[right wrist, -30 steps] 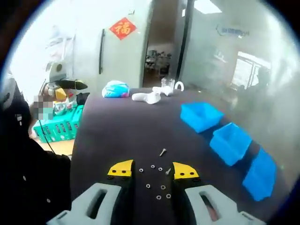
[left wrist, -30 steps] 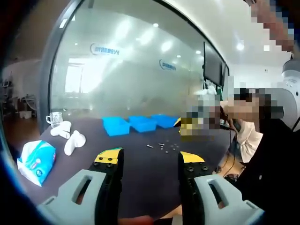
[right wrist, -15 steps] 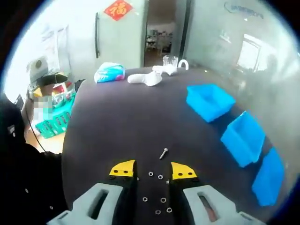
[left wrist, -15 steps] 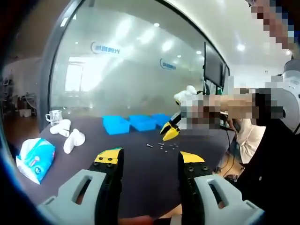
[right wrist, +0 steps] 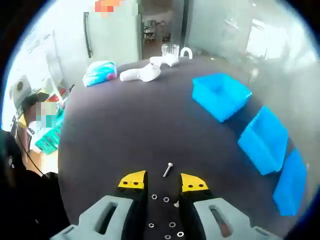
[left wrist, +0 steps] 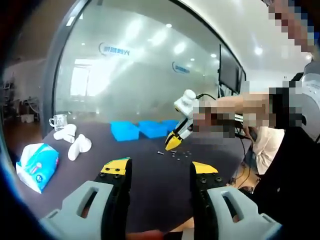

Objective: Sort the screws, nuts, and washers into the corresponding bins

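Several small nuts and washers [right wrist: 166, 199] lie on the dark table [right wrist: 125, 130] between and behind my right gripper's [right wrist: 163, 182] yellow-tipped fingers, which stand open just above them. A screw [right wrist: 167, 170] lies just ahead of those tips, a second screw [right wrist: 176, 203] by the right finger. Three blue bins [right wrist: 220, 95] stand in a row at the right. In the left gripper view my left gripper [left wrist: 159, 170] hangs open over the near table edge; the right gripper [left wrist: 174, 140] reaches in from the right, tips down over the scattered hardware [left wrist: 179, 154], with the bins [left wrist: 124, 131] behind.
A tissue pack [left wrist: 35, 164], white rolled items [left wrist: 78, 145] and a glass mug [left wrist: 58, 121] lie at the table's left end. A glass wall [left wrist: 135, 80] rises behind the bins. A green basket [right wrist: 42, 140] stands on the floor beside the table.
The right gripper has come down and forward over the pile of hardware, now close above it. The left gripper has stayed where it was, open.
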`<state>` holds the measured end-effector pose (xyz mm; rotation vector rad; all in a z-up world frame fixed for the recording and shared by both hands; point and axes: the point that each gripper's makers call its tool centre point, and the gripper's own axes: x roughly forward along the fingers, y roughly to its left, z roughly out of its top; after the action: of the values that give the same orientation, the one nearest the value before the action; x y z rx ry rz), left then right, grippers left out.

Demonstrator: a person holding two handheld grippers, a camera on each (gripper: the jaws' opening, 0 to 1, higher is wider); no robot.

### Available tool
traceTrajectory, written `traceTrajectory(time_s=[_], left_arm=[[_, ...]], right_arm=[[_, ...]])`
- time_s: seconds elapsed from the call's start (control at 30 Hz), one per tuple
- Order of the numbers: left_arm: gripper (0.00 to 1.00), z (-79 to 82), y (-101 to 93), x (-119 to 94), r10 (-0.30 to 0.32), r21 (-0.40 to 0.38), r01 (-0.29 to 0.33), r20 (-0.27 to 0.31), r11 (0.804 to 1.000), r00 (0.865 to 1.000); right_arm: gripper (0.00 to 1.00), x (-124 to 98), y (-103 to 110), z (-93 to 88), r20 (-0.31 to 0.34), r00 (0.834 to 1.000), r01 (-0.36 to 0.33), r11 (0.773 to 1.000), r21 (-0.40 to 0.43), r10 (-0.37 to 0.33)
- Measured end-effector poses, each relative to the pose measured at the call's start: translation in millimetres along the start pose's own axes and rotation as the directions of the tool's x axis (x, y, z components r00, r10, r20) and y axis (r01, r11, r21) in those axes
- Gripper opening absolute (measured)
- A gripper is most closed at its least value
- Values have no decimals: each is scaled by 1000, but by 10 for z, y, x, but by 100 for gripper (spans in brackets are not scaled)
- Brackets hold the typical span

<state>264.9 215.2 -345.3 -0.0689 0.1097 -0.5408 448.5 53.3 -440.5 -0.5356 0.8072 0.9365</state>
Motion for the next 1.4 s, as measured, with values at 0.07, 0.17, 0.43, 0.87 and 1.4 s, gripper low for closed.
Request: traceTrajectory(time_s=[0.07,0.17,0.43,0.87,1.4], left_arm=[[46,39,5,0,3,-6,-3,16,1000,1000],[46,67,-9,-4,0,-4,0,25,1000,1000],[46,57,-8,-21,1,-9,-1,25,1000,1000],[46,65,-110,37,-26,-28,27,43,999,999],[46,-28,-133,22,-28,-44,30,34,999,999]], right_arm=[[19,45,-31,-9,-22,1000,5,1000,18,-5],[19,98,-47,-38,-58,998,5,999,32,-4],[19,204,-36,-66,-122,993,9,998,58,-2],[19,277,-81,-62,-214,977,24,997,71,-9],[10,364,-183,-39,-257,966,40,996,75,-19]])
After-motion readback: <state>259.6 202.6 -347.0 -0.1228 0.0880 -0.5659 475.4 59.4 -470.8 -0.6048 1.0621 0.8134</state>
